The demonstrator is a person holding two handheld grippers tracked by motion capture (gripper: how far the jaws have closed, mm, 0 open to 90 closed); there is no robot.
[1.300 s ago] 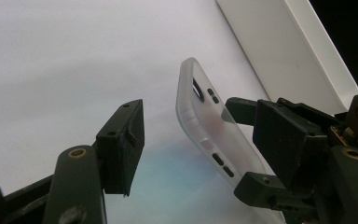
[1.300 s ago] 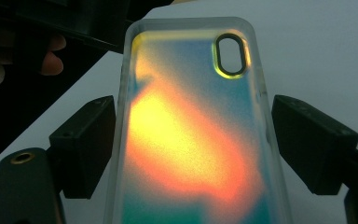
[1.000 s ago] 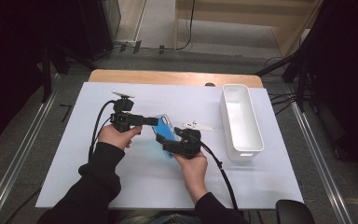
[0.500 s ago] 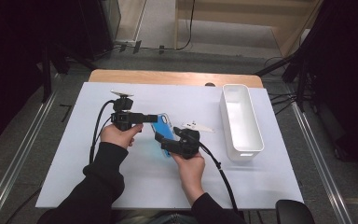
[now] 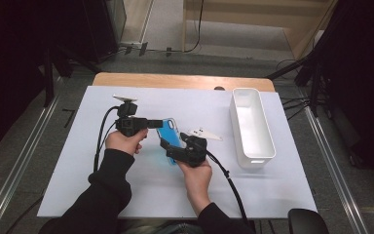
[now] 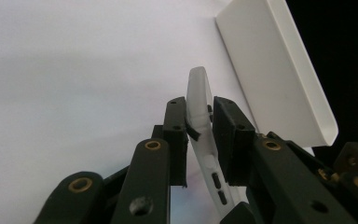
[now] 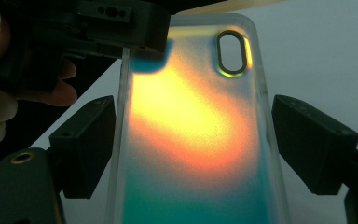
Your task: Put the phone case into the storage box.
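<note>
Both grippers hold the one phone case (image 5: 169, 132) above the white table (image 5: 78, 195): left gripper (image 6: 199, 122), jaws just closing, pinches its edge, and right gripper (image 5: 168, 145) stays clenched on its lower end. One empty white bin (image 5: 265, 146) stands well apart on the right, nothing blocking.

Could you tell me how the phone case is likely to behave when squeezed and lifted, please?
The phone case is probably light: it is an empty shell. Its thin, translucent side wall looks likely to flex under a squeeze rather than crack. The glossy back may be slippery.
</note>
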